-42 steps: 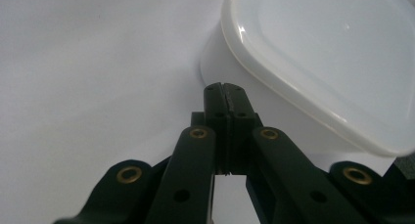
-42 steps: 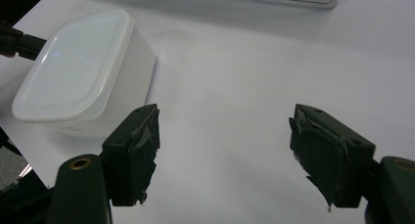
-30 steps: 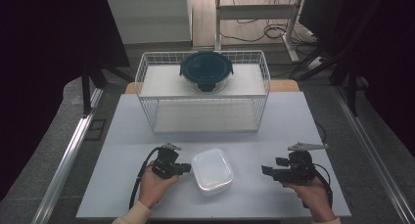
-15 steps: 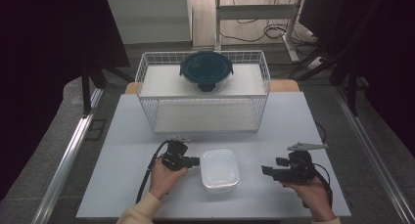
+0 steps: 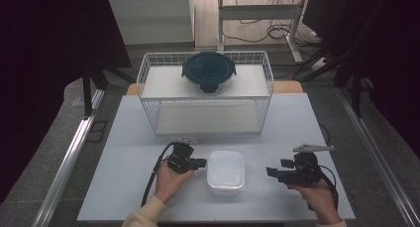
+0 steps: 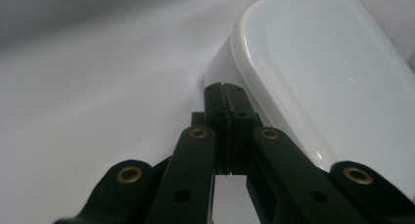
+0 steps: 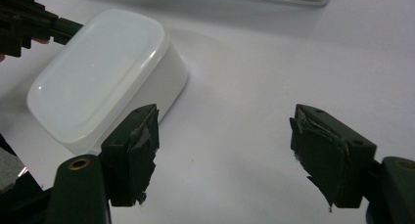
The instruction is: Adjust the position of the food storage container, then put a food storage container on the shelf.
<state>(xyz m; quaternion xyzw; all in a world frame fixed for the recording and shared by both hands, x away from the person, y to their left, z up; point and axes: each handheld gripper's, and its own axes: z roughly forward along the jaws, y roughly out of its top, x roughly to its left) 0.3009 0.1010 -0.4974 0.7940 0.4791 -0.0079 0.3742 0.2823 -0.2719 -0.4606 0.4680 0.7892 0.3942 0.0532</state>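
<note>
Nudging the white lidded plastic container [image 5: 226, 170] sideways looked to be the step in hand. The container sat near the front edge of the bench [image 5: 129, 138], at about six o'clock from the wire basket [image 5: 148, 95], which held a dark round lidded bowl [image 5: 208, 71] at its twelve o'clock side. The left tool [image 5: 200, 163] had its jaws fully closed on nothing, and its tip met the container's wall at the nine o'clock side, just under the lid rim, as the left tool's own view showed [image 6: 226, 94]. The right tool [image 5: 271, 172] waited well apart at the container's three o'clock, its jaws standing wide and empty [image 7: 222, 136].

To do this well, the closed tip should probably stay low on the wall and near its middle, so the box slides rather than turns or tips. A slow, level push would likely help, since the light container could skid away on the smooth bench. The right tool seemed well placed to receive it, pads [image 7: 142, 136] clear of the surface.
</note>
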